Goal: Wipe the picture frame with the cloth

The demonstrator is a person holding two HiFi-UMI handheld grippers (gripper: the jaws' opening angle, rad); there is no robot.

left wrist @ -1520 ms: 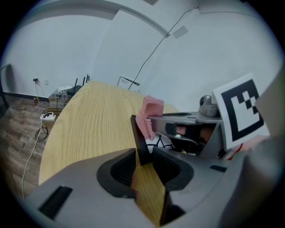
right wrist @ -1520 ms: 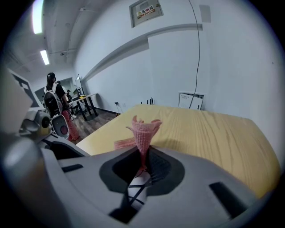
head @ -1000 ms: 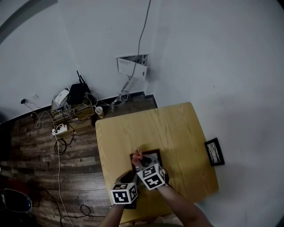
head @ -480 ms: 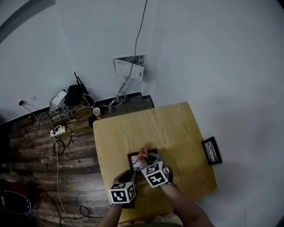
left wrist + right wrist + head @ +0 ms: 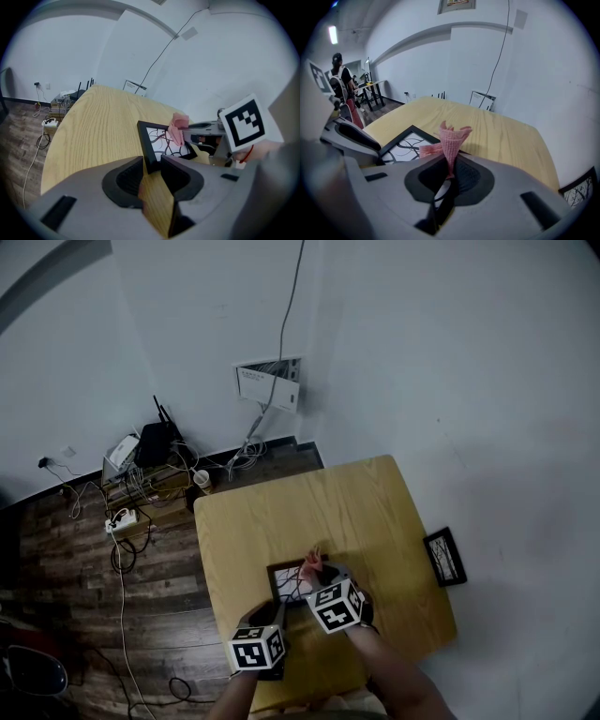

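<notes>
A black picture frame (image 5: 284, 579) with a branch drawing lies flat near the front of the yellow wooden table (image 5: 319, 507). My left gripper (image 5: 152, 166) is shut on the frame's (image 5: 161, 139) near corner. My right gripper (image 5: 451, 168) is shut on a pink cloth (image 5: 452, 137), whose bunched end sticks up out of the jaws. In the head view the cloth (image 5: 309, 565) sits over the frame's right part, just ahead of the right gripper (image 5: 317, 577). The left gripper (image 5: 277, 606) is at the frame's front left. From the left gripper view the cloth (image 5: 178, 128) hangs above the glass.
A second small black frame (image 5: 442, 557) leans by the wall to the right of the table. On the wood floor beyond the table's left are a router (image 5: 155, 439), a power strip (image 5: 122, 519), tangled cables and a paper cup (image 5: 201, 478). A person stands far off in the room (image 5: 340, 77).
My right gripper has carried the pink cloth rightward across the frame. The left gripper has kept its hold on the frame's corner.
</notes>
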